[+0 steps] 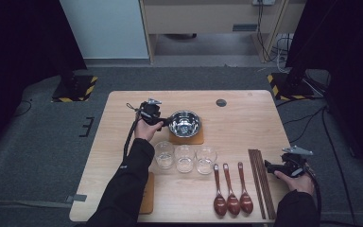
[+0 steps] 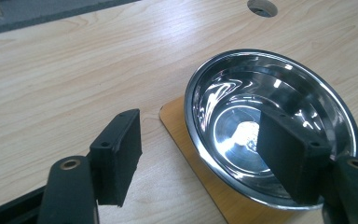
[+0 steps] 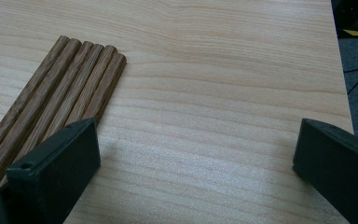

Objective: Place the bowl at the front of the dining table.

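Shiny round steel bowl looks light but slick; pinch its thin rim. Left gripper jaws spread astride that rim, not pressing; right gripper jaws spread, empty.

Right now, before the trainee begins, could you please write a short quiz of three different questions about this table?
1. How many wooden spoons lie on the table?
2. True or false: the steel bowl stands on a wooden coaster.
3. What lies nearest to the right gripper: A) the glass cups, B) the chopsticks, C) the steel bowl?

Key:
1. Three, side by side.
2. True. The left gripper is at the bowl's rim, one jaw over the inside and one outside, pads apart from the rim.
3. B; the right gripper's jaws stand open beside them.
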`<move>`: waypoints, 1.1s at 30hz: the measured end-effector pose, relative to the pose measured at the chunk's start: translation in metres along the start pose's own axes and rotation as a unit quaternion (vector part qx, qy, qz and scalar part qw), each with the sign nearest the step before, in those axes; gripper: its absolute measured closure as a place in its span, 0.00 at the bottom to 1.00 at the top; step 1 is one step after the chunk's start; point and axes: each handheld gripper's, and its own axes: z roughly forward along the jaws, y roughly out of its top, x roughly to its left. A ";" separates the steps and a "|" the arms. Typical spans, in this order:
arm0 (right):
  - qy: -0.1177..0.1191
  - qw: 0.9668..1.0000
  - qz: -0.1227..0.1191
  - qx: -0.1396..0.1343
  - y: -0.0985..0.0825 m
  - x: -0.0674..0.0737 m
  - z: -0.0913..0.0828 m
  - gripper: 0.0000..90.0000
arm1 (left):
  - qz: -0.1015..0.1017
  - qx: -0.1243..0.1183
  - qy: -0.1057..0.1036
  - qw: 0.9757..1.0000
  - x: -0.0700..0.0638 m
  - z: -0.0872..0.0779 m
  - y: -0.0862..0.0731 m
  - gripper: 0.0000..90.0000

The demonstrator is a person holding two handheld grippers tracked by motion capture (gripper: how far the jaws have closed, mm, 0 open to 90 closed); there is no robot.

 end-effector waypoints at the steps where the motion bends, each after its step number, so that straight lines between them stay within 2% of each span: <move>1: 0.001 1.000 0.001 0.000 0.000 0.000 0.000 0.00 | 0.002 -0.002 -0.002 1.000 -0.001 -0.003 0.001 0.33; 9: 0.001 1.000 0.001 0.000 0.000 0.000 0.000 0.00 | 0.018 -0.029 -0.003 0.999 -0.008 -0.025 0.001 0.32; 19: 0.001 1.000 0.001 0.000 0.000 0.000 0.000 0.00 | 0.023 -0.055 0.003 0.998 -0.008 -0.054 -0.008 0.30; 25: 0.001 1.000 0.001 0.000 0.000 0.000 0.000 0.00 | 0.016 -0.069 -0.003 0.998 -0.008 -0.073 -0.016 0.27; 33: 0.001 1.000 0.001 0.000 0.000 0.000 0.000 0.00 | 0.025 -0.085 0.002 0.996 -0.007 -0.096 -0.030 0.27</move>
